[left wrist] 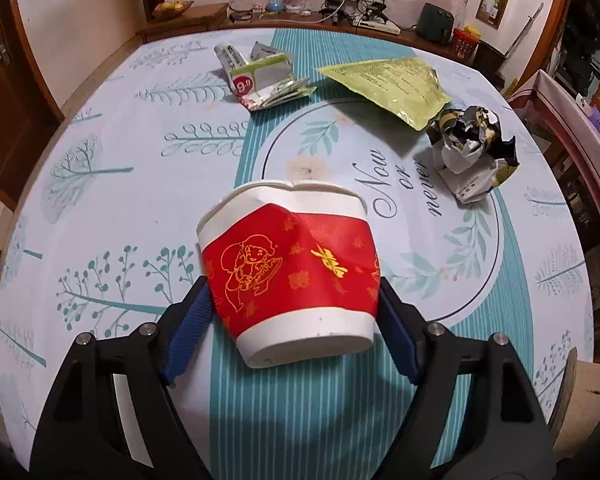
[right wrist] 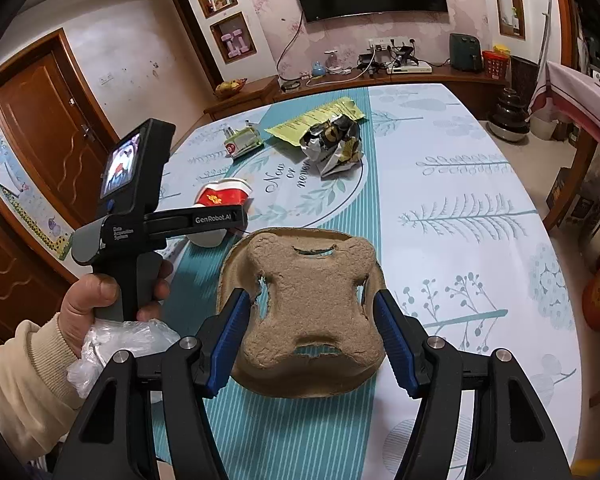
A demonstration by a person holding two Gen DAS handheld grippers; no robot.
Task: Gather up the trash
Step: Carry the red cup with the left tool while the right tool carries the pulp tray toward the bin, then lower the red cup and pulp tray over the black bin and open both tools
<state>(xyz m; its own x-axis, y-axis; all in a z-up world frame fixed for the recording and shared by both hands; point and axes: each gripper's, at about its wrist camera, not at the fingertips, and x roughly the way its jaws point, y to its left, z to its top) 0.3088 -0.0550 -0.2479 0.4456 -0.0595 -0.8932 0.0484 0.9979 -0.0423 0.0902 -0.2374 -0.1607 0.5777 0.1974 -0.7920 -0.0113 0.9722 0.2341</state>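
My left gripper [left wrist: 294, 312] is shut on a crumpled red and white paper cup [left wrist: 292, 268], which also shows in the right wrist view [right wrist: 222, 197]. My right gripper [right wrist: 310, 328] is shut on a brown pulp cup carrier [right wrist: 308, 300] and holds it just above the table. Farther back lie a crushed white carton [left wrist: 260, 76], a yellow-green foil bag [left wrist: 392, 84] and a crumpled black and silver wrapper [left wrist: 472, 148]. The wrapper [right wrist: 334, 142], bag [right wrist: 316, 118] and carton [right wrist: 242, 142] show in the right wrist view too.
The table [left wrist: 120, 200] has a pale blue and teal patterned cloth. In the right wrist view, the hand holding the left gripper's handle [right wrist: 136, 236] also grips a clear plastic bag [right wrist: 112, 344]. A low cabinet [right wrist: 380, 76] with gadgets stands behind the table.
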